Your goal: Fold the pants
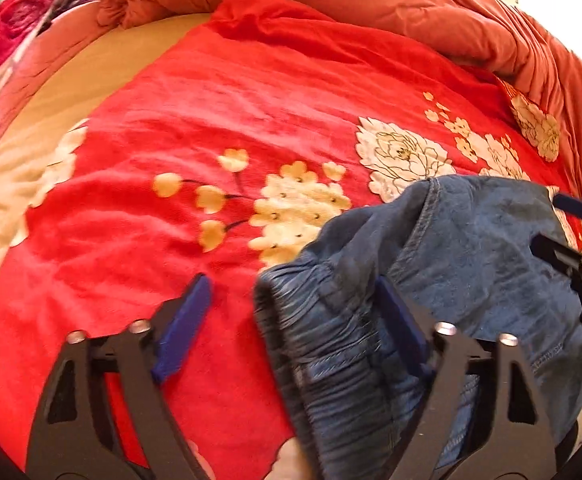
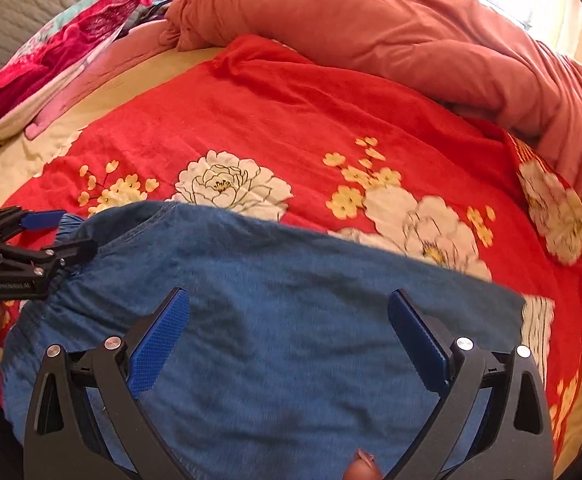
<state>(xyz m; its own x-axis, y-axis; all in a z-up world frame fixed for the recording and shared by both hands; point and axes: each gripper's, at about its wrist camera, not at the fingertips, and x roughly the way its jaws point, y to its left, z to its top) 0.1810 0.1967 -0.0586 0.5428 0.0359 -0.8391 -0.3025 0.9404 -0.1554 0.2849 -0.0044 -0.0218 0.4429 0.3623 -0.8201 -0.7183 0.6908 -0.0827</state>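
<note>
1. Both views are bright, with daylight coming in from the far right.
2. The far right corner is blown out to white glare.
3. Fisheye bending curves the bedspread [image 1: 219, 92] toward dark, rounded picture edges.
4. Motion blur softens the pants [image 2: 275, 280] and the near flower prints.
5. Shadows are soft.

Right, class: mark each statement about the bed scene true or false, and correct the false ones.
1. The pants are blue denim. True.
2. They lie on a plain green sheet. False: a red blanket with flowers.
3. The right gripper is shut. False: it stands open above the denim.
4. The gathered waistband sits between the left gripper's fingers. True.
5. An orange duvet is bunched at the far side. True.
</note>
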